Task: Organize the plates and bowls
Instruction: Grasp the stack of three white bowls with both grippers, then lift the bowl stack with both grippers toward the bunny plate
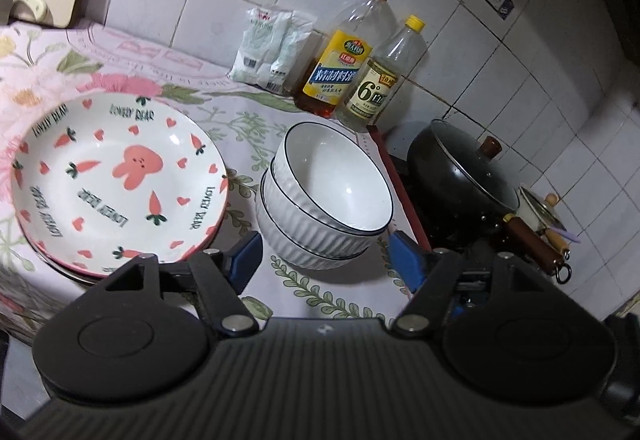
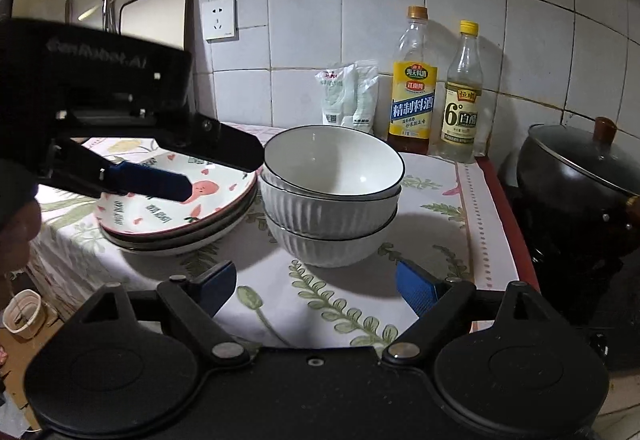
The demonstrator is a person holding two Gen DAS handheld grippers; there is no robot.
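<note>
Three white ribbed bowls with dark rims are nested in a stack (image 1: pixel 320 240) (image 2: pixel 332 208) on the floral cloth. To their left is a stack of plates (image 1: pixel 120 180) (image 2: pixel 176 224); the top one has a pink rabbit and carrots. My left gripper (image 1: pixel 326 256) is open, its blue pads standing either side of the bowl stack's near side without touching it. In the right wrist view the left gripper (image 2: pixel 224 174) hangs over the plates. My right gripper (image 2: pixel 320 284) is open in front of the bowls, with only cloth between its fingers.
Two bottles (image 2: pixel 434 88) and white packets (image 2: pixel 348 96) stand against the tiled wall behind the bowls. A black lidded wok (image 2: pixel 580 176) sits on the stove to the right, past the cloth's red edge (image 2: pixel 508 212). A small pot (image 1: pixel 540 212) lies beyond it.
</note>
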